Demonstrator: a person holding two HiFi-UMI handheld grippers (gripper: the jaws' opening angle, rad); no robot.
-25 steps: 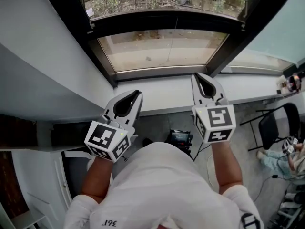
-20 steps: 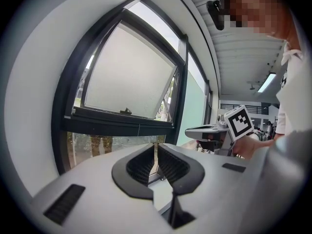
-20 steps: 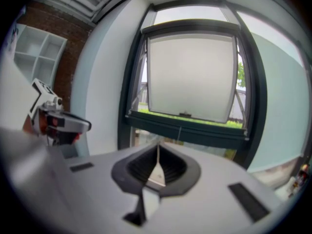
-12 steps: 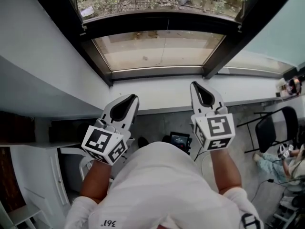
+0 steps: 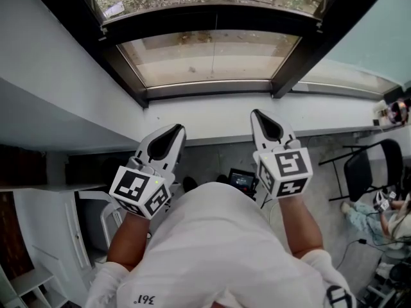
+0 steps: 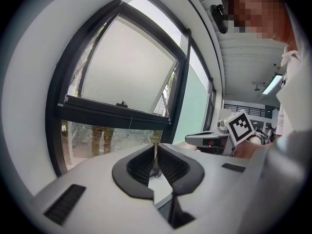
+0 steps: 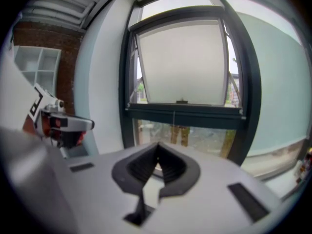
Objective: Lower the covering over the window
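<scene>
Left gripper (image 5: 174, 128) and right gripper (image 5: 255, 113), jaws together on nothing, level at mid-frame facing the part-lowered blind (image 7: 181, 62) at upper centre, presumably poised for its pull cord (image 7: 174, 118).

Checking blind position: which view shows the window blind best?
Right gripper view: blind seen head-on, bottom edge and cord visible. Left gripper view shows the blind obliquely; head view foreshortens it from above.
</scene>
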